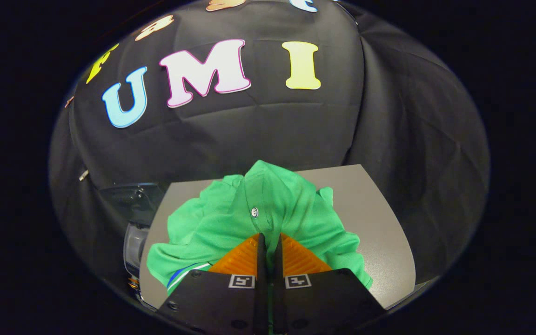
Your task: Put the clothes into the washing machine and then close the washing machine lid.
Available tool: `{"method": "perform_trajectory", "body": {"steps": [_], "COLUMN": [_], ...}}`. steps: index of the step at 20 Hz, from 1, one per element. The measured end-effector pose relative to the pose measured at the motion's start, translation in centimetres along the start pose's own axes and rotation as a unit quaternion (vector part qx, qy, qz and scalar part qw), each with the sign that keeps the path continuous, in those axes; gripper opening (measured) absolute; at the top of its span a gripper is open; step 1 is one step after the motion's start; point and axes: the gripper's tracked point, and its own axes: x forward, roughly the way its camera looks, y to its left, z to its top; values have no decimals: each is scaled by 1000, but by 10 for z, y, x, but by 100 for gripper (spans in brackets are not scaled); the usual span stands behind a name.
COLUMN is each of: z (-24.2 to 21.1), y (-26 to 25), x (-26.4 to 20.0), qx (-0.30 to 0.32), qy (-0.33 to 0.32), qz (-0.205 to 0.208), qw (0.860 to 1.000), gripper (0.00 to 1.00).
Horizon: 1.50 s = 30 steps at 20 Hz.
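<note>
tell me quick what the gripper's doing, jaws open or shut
Gripper: jaws nearly together, pinching a fold of the green shirt, which is bunched on the grey table.

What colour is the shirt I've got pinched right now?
Green, with a blue-and-white trim stripe; the shirt is clearest in the gripper view, pinched by the gripper.

Between your closed fingers (269, 242) you pinch soft knit cloth, the shirt (268, 209); under it, a smooth matt table (379, 223).
</note>
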Motion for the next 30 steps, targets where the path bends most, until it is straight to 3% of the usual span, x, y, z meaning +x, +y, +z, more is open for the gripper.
{"method": "perform_trajectory", "body": {"steps": [6,14,21,30], "z": [58,110,131,125], "y": [43,98,180,314], "x": [-48,-103,-133,-134], "qx": [36,-4,-22,-53], "qy": [-45,-94,-114,-106], "qz": [76,88,120,172], "qw": [995,992,986,978], "gripper": [5,5,5,5]}}
